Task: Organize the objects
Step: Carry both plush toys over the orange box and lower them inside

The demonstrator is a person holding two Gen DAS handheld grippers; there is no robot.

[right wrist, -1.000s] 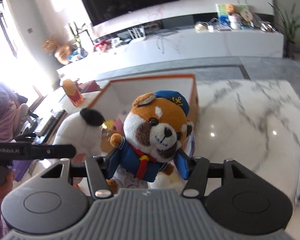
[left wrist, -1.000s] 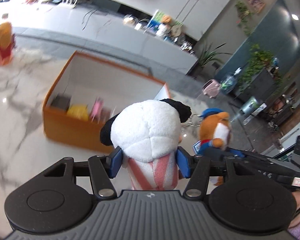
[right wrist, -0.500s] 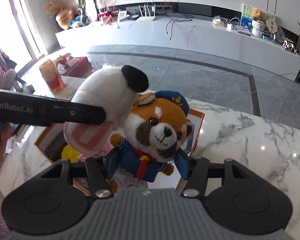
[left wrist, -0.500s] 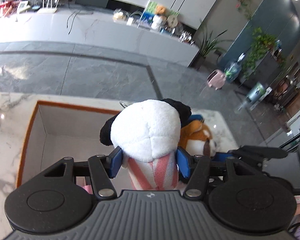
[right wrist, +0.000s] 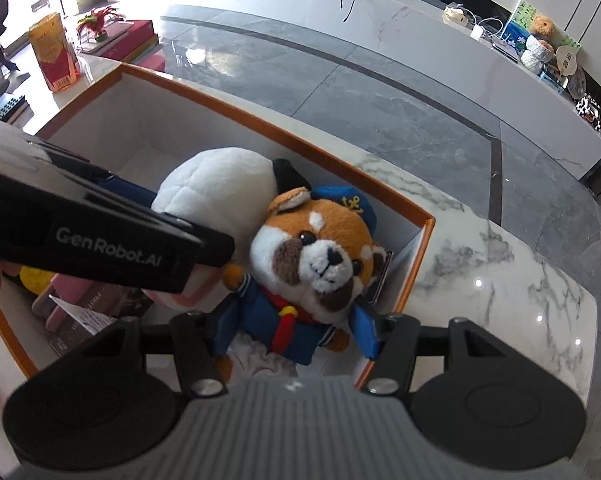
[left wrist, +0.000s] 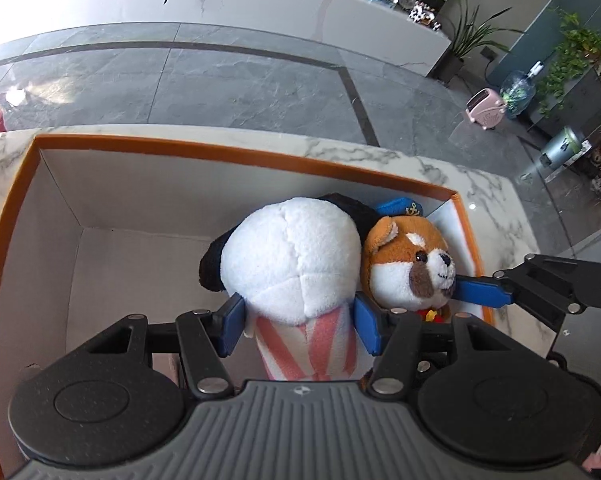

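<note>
Left gripper (left wrist: 300, 322) fingers clamp white plush dog with black ears, pink-striped body (left wrist: 296, 264); right gripper (right wrist: 294, 334) fingers clamp orange plush fox in blue sailor suit (right wrist: 312, 256). Both over orange-rimmed white cardboard box (left wrist: 236, 154) on marble counter (right wrist: 500, 280). Plush likely light, squashy; torso grips suit.

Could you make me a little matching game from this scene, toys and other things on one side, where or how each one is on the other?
Things:
1. white plush toy
2. sailor plush toy
3. orange-rimmed box
4. orange snack packet

Descriptions:
A. standing on the table beyond the box's far corner
B. gripped in the left claw
C. open-topped, on the marble table, below both toys
D. gripped in the right claw

Pairs: 1-B, 2-D, 3-C, 4-A
</note>
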